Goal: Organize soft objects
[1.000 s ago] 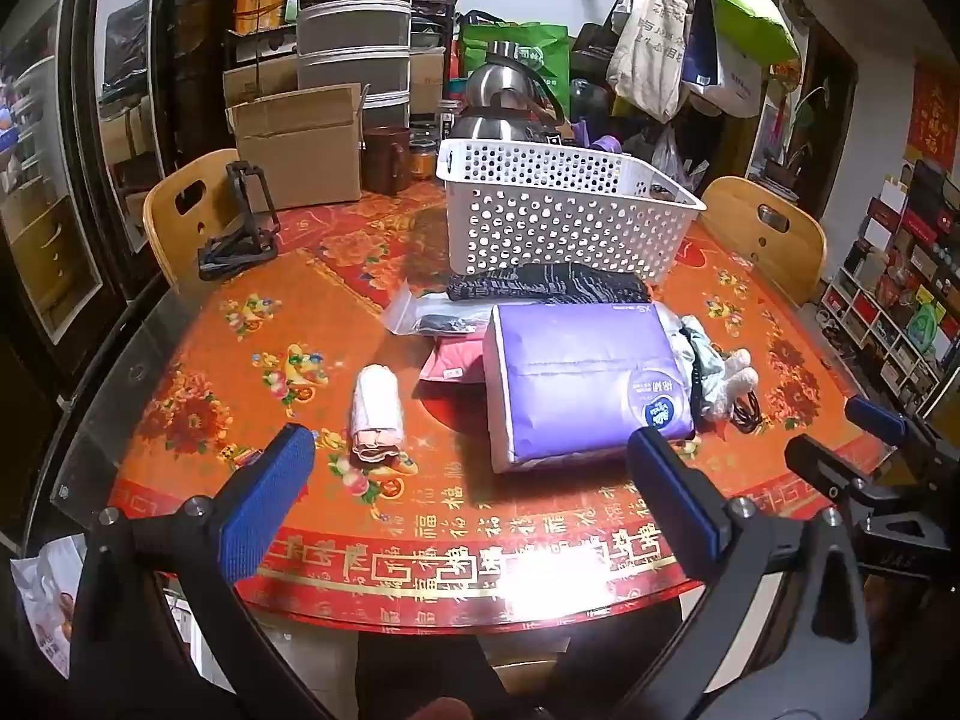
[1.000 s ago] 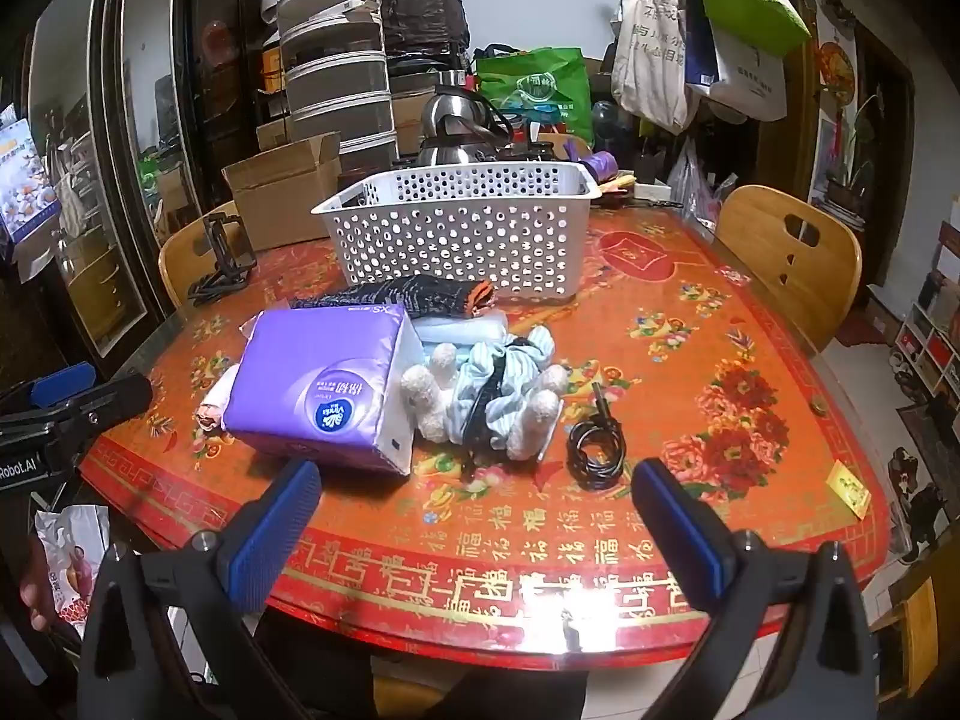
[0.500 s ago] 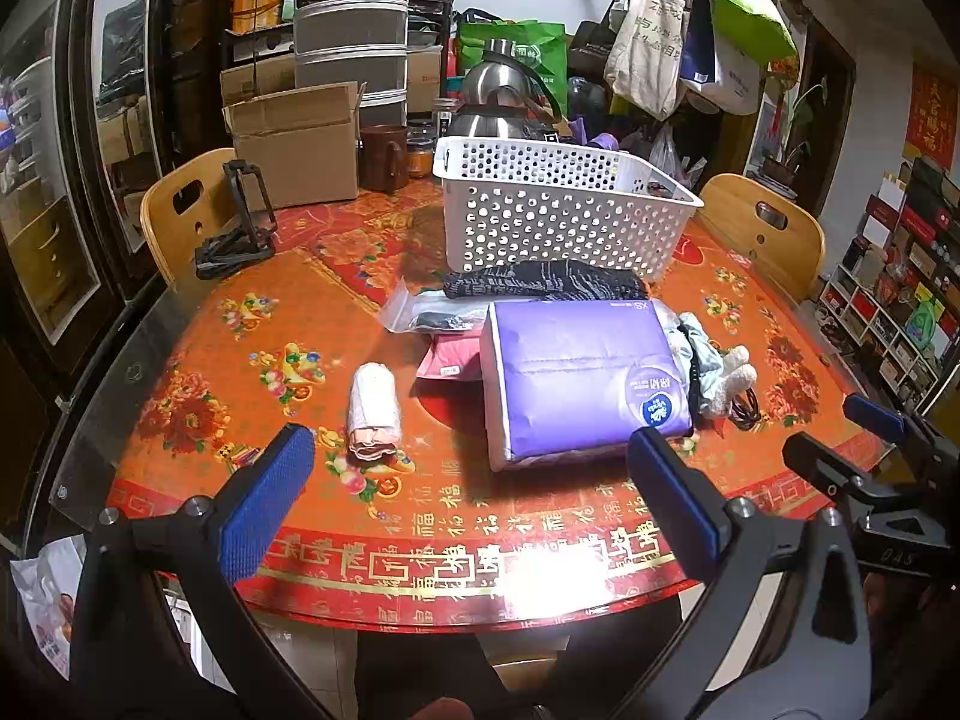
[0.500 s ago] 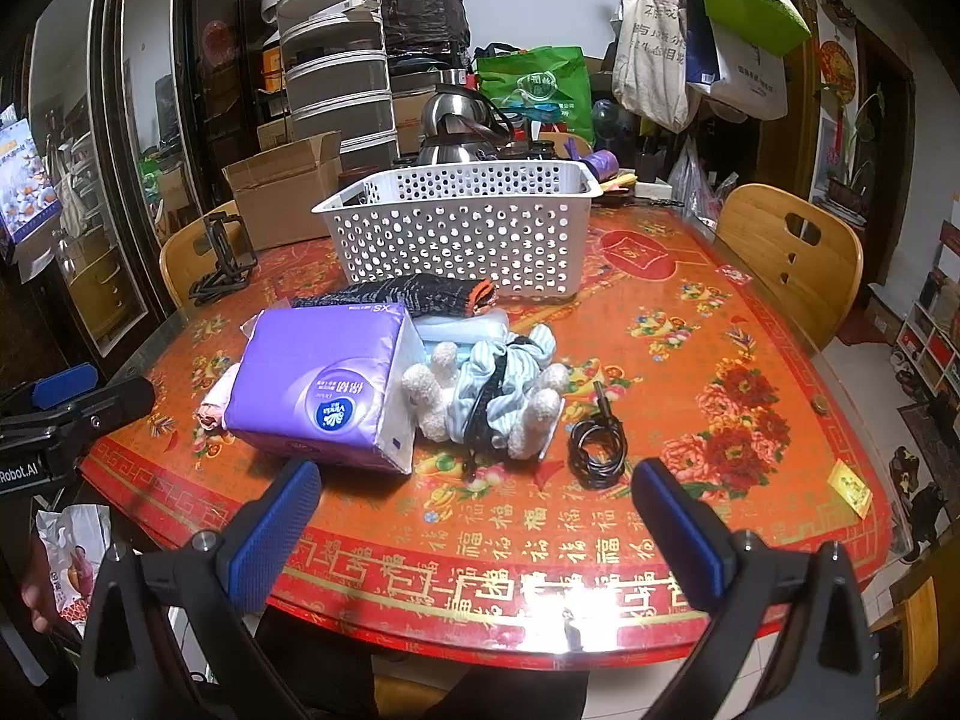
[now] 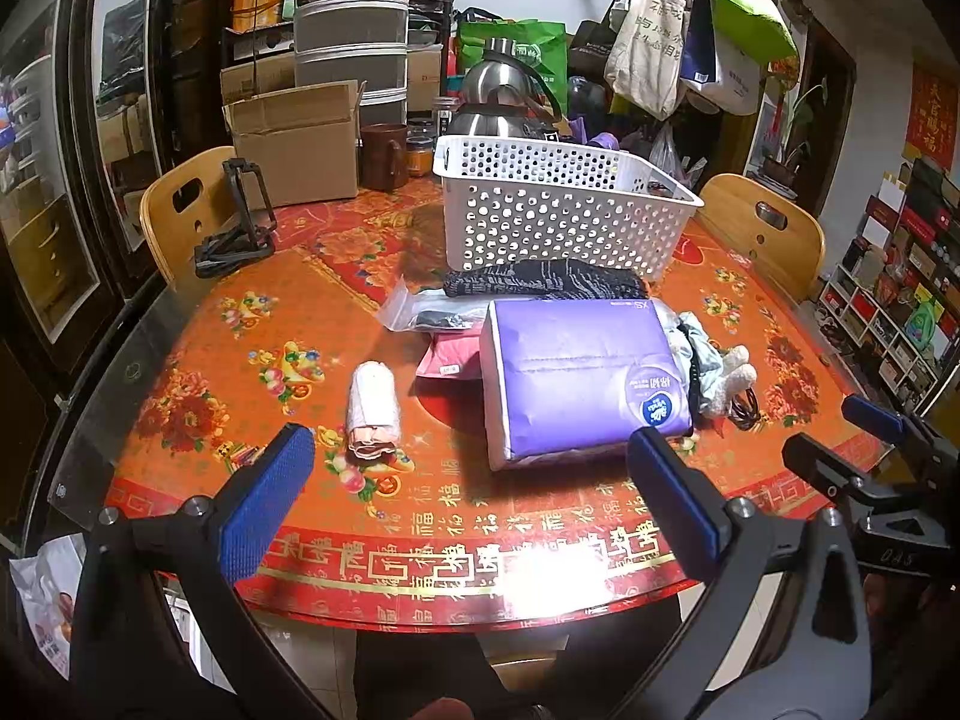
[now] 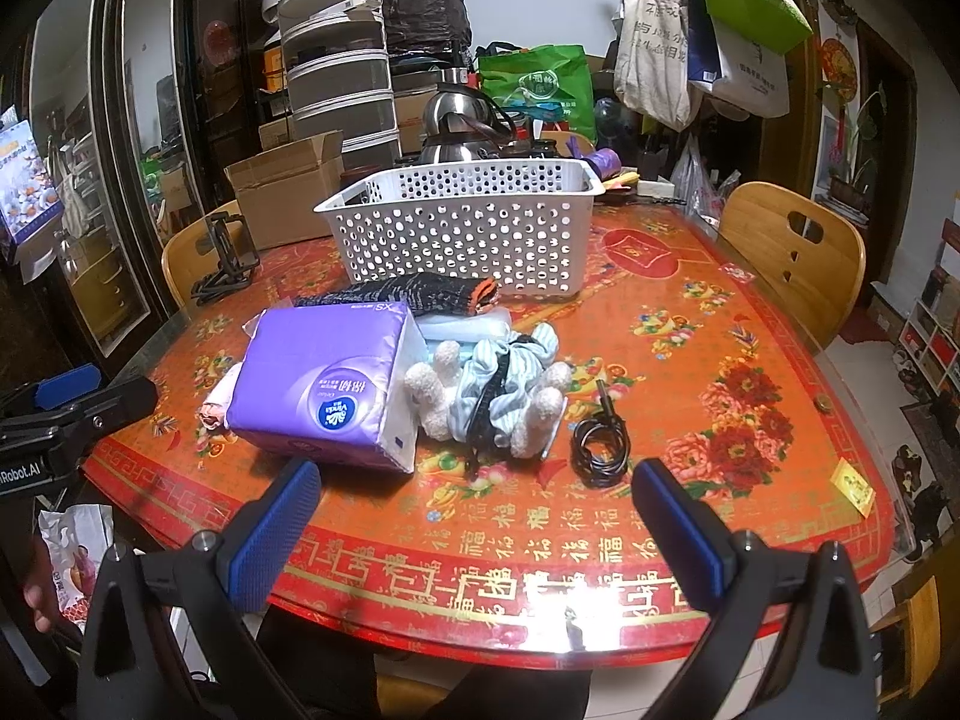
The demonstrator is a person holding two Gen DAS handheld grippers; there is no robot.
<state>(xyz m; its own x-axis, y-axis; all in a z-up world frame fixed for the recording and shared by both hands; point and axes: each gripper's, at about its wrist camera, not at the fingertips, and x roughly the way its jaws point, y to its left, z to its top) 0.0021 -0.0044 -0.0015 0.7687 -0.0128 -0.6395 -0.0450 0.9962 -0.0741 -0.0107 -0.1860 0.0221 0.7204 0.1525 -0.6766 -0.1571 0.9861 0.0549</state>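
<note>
The desk point(image 5: 180, 372) is a big round thing under glossy glass with a red and orange floral cloth, and its near edge is blown out by glare in both views so the gold characters there are partly unreadable. At the back sits a white plastic basket point(image 5: 558, 210) full of round holes; can't see over its rim well enough to say what's inside. In front of it is the soft stuff in one clump: a purple tissue pack point(image 5: 576, 378), slick plastic wrap, blocky and pillowy, which hides most of what's under and behind it. A dark knit cloth point(image 5: 546, 282) with a grey wavy pattern lies between pack and basket, and the right view shows an orange edge on it. A clear zip bag point(image 5: 426, 312) and a pink packet point(image 5: 447, 357) poke out from the pack's left side, both half covered. On the pack's right is a fuzzy cream plush toy point(image 6: 498, 390) in striped blue fabric, tangled with a black strap, hard to tell its shape. Off on its own to the left lies a rolled white and pink cloth point(image 5: 373, 408). Smallest is a coiled black cable point(image 6: 600, 438) near the toy. Left claw point(image 5: 468, 498) and right claw point(image 6: 474, 528) both hang at the near desk edge, spread wide, blue textured pads, holding nothing.
</note>
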